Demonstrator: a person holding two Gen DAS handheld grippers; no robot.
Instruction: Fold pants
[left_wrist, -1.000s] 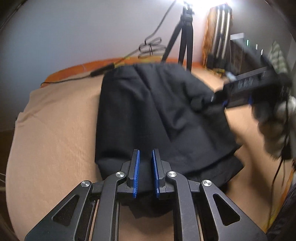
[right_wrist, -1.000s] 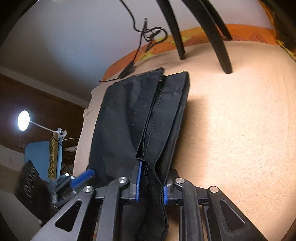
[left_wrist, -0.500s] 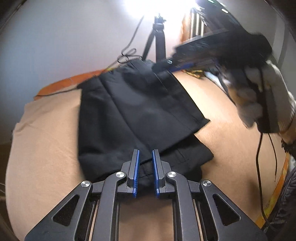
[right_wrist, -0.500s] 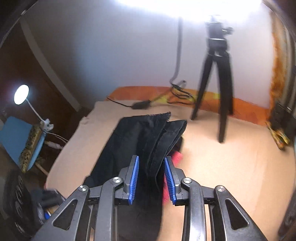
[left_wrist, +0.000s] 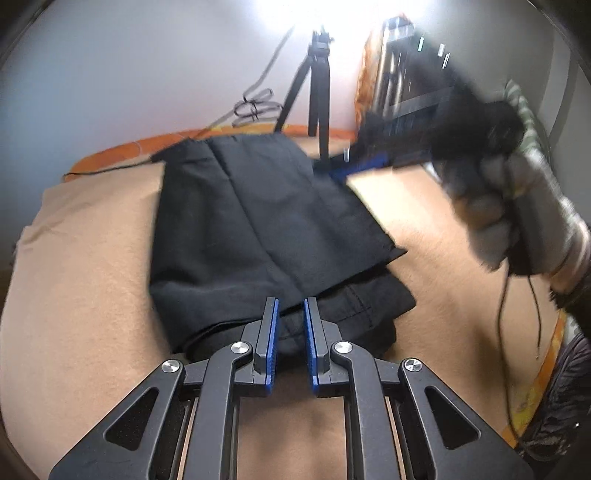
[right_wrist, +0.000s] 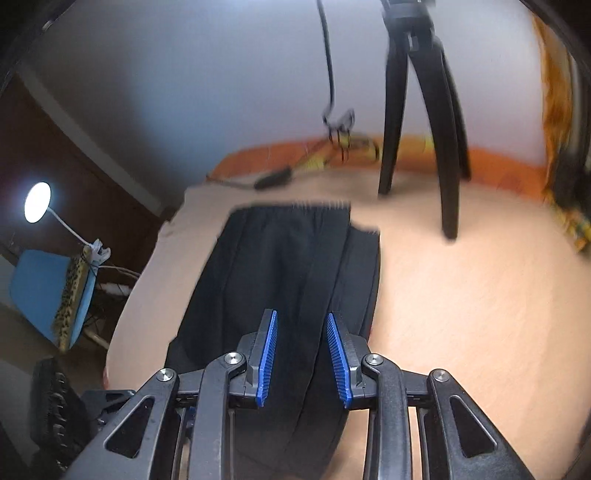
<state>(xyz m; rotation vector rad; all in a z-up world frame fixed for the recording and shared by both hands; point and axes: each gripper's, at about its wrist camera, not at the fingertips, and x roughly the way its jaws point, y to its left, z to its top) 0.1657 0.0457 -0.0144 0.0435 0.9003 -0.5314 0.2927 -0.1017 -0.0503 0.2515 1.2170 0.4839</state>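
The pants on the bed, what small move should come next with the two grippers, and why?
Probably lift both grippers clear. The black pants lie folded on the tan blanket. The right gripper has just been opening and its pads press nothing; the left gripper shows a narrow gap with no cloth in it. The near edge looks a little bunched, so smoothing it could follow.

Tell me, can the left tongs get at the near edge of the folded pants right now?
Probably yes: the left tongs hang just over the near edge of the black pants with nothing between them.

Black pants (left_wrist: 258, 221), tan bedsheet (left_wrist: 81, 277)
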